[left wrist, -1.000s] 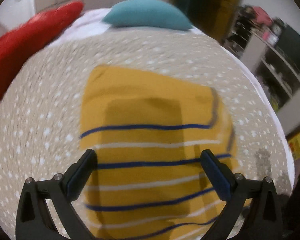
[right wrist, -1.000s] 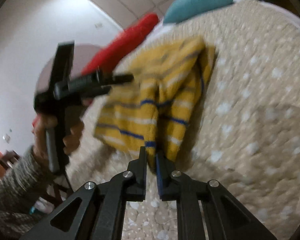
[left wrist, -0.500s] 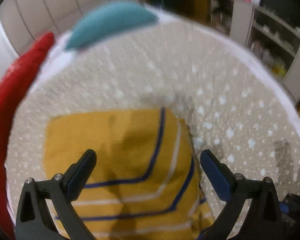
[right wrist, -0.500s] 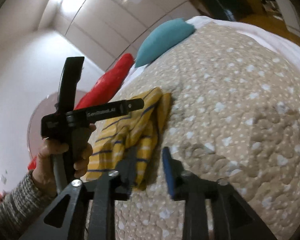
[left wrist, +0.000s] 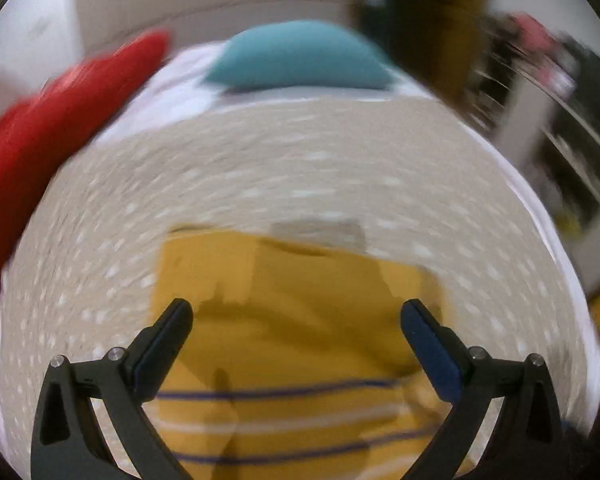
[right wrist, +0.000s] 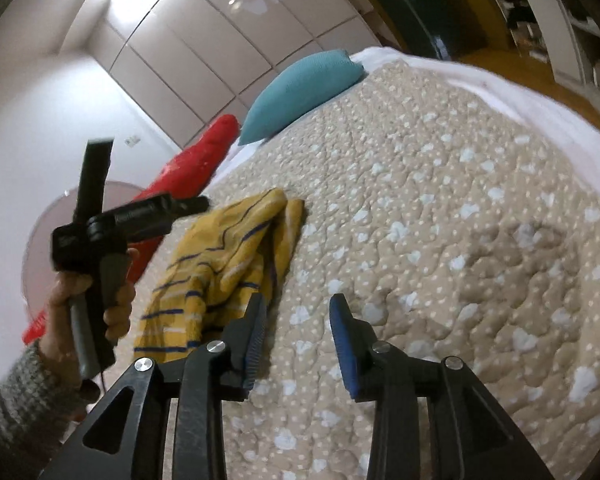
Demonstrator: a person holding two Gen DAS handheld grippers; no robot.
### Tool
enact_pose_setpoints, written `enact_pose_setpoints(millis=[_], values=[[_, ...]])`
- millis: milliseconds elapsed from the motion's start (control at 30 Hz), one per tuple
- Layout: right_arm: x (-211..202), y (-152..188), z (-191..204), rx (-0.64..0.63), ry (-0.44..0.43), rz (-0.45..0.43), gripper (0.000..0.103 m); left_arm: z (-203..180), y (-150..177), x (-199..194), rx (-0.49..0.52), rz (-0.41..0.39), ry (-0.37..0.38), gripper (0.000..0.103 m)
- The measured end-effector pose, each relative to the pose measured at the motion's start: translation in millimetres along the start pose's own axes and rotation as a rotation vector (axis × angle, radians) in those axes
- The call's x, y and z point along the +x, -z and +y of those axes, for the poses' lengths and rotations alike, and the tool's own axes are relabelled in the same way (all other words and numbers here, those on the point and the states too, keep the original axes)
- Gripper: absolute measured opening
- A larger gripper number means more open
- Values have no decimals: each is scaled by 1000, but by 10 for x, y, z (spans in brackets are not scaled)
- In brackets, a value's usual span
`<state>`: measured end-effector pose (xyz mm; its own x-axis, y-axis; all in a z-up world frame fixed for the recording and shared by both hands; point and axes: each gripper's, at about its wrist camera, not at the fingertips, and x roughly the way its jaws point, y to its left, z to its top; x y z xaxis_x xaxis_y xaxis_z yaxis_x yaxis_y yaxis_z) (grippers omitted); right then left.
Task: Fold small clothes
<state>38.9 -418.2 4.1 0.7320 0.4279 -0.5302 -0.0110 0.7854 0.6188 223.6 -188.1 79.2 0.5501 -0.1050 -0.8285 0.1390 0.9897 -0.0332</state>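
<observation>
1. The yellow striped garment (right wrist: pixel 228 264) has been released by the right gripper (right wrist: pixel 298 320), now spread wide and empty; it lies bunched near the quilt's (right wrist: pixel 440 200) left edge.
2. The left gripper (left wrist: pixel 296 320) is held wide above it; the fold remains unfinished.

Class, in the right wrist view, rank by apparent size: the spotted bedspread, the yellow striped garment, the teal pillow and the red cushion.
1. Spotted bedspread, by far.
2. Yellow striped garment.
3. Teal pillow and red cushion: look alike; both lie farther away, so unranked.
</observation>
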Motion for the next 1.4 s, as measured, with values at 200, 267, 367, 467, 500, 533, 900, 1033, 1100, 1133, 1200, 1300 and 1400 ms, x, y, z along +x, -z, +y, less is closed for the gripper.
enact_pose_setpoints(millis=[200, 267, 367, 467, 500, 533, 900, 1033, 1100, 1133, 1200, 1300, 1400], values=[[167, 54, 47, -19, 55, 39, 37, 646, 62, 373, 18, 64, -302, 103], [186, 64, 74, -31, 60, 39, 37, 943, 23, 279, -85, 58, -310, 103], [232, 76, 74, -36, 65, 48, 38, 991, 44, 50, -113, 20, -224, 103], [262, 85, 76, -48, 72, 53, 38, 724, 268, -214, -47, -31, -98, 103], [269, 89, 82, -55, 75, 54, 38, 559, 351, -246, -3, -26, -47, 103], [276, 95, 87, -61, 80, 55, 38, 473, 441, -248, 30, -9, -29, 103], [257, 126, 46, -39, 106, 42, 38, 946, 1434, -315, -201, 77, 136, 103], [223, 149, 126, -75, 128, 18, 38, 928, 1481, -614, -201, 26, 166, 103], [229, 181, 196, -108, 141, 12, 38, 798, 1375, -692, -141, -15, 120, 103], [248, 202, 232, -125, 148, 14, 38, 746, 1338, -684, -121, -26, 88, 103], [294, 246, 295, -162, 169, 22, 38, 682, 1295, -575, -100, -32, 31, 103], [301, 292, 364, -212, 211, 11, 39, 789, 1425, -358, -156, 55, 43, 103], [266, 301, 362, -217, 218, -4, 40, 940, 1700, -331, -206, 101, 93, 103]])
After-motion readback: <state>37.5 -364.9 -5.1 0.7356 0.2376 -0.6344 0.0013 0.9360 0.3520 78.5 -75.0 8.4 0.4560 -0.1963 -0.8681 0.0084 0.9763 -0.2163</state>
